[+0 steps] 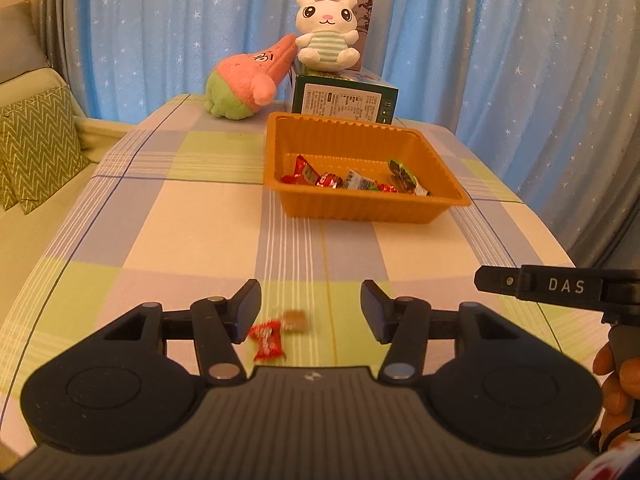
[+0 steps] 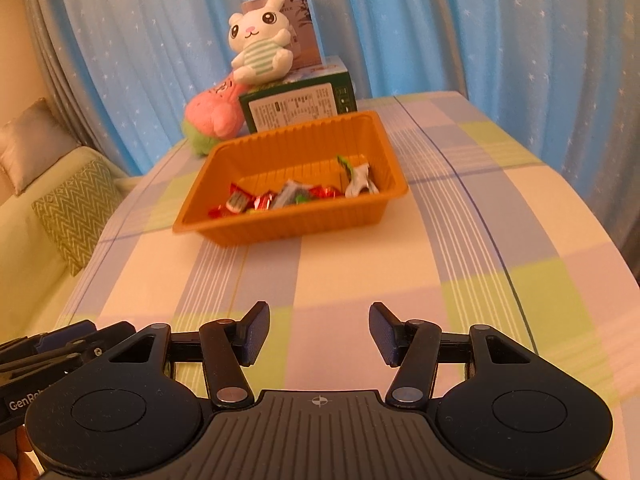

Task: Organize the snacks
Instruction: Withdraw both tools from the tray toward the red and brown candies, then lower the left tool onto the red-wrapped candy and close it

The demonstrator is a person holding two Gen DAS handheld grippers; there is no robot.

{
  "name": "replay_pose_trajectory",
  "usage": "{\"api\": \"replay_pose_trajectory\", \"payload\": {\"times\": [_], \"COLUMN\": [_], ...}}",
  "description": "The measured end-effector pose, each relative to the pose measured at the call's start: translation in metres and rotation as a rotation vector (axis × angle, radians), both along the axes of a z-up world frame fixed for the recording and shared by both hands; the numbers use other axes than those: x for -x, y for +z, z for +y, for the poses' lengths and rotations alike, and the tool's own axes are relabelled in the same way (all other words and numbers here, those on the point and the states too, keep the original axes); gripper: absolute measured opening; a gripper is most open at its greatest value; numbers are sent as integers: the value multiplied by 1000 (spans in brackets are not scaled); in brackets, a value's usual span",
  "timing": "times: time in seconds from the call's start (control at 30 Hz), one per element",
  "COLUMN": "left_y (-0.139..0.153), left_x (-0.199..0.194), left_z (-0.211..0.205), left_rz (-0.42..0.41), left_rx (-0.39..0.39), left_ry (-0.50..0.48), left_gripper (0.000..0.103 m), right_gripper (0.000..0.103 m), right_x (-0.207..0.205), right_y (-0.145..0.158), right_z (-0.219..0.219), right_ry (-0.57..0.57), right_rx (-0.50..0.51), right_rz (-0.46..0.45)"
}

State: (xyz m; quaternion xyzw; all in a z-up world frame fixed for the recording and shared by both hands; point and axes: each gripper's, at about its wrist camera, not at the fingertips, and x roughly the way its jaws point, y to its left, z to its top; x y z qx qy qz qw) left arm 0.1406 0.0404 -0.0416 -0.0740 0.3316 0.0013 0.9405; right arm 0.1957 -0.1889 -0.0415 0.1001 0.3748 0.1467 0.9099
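An orange tray (image 1: 360,210) (image 2: 288,230) sits mid-table and holds several wrapped snacks (image 1: 352,179) (image 2: 280,198). In the left wrist view my left gripper (image 1: 310,312) is open, low over the tablecloth. A red wrapped candy (image 1: 267,338) lies just inside its left finger, with a small brown snack (image 1: 295,319) beside it. Neither is gripped. My right gripper (image 2: 318,334) is open and empty over bare tablecloth, well short of the tray. Its side shows at the right edge of the left wrist view (image 1: 560,286).
Behind the tray stand a green box (image 1: 344,102) (image 2: 298,106), a white bunny plush (image 1: 326,32) (image 2: 260,50) on it, and a pink plush (image 1: 244,80) (image 2: 212,118). Blue curtains hang behind. A sofa with a patterned cushion (image 1: 36,144) (image 2: 76,212) is left of the table.
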Motion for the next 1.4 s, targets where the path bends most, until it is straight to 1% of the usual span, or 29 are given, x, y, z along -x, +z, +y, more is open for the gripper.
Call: {"api": "replay_pose_trajectory", "payload": {"times": [0.07, 0.17, 0.3, 0.4, 0.53, 0.73, 1.1, 1.27, 1.4], "left_y": [1, 2, 2, 1, 0, 1, -5, -13, -22], "left_x": [15, 37, 58, 69, 79, 81, 73, 58, 38], "left_z": [2, 3, 3, 4, 8, 14, 17, 20, 21], "left_rz": [9, 16, 27, 35, 43, 47, 57, 70, 91], "left_rx": [10, 11, 0, -10, -16, -13, -3, 18, 15], "left_ry": [9, 15, 11, 11, 28, 49, 50, 43, 41], "left_gripper": [52, 54, 55, 56, 56, 56, 56, 55, 54], "right_gripper": [61, 63, 63, 63, 63, 63, 63, 63, 63], "right_x": [16, 42, 76, 92, 103, 103, 93, 76, 56], "right_y": [0, -1, -4, -3, 2, 3, -1, -9, -19], "right_z": [-3, -6, 1, 9, 12, 9, 8, 8, 13], "right_ry": [-11, -18, 16, 53, 64, 53, 54, 62, 72], "right_rx": [-9, -26, -17, 5, 22, 20, 25, 34, 44], "right_rz": [11, 21, 32, 32, 13, 14, 4, -3, -4]}}
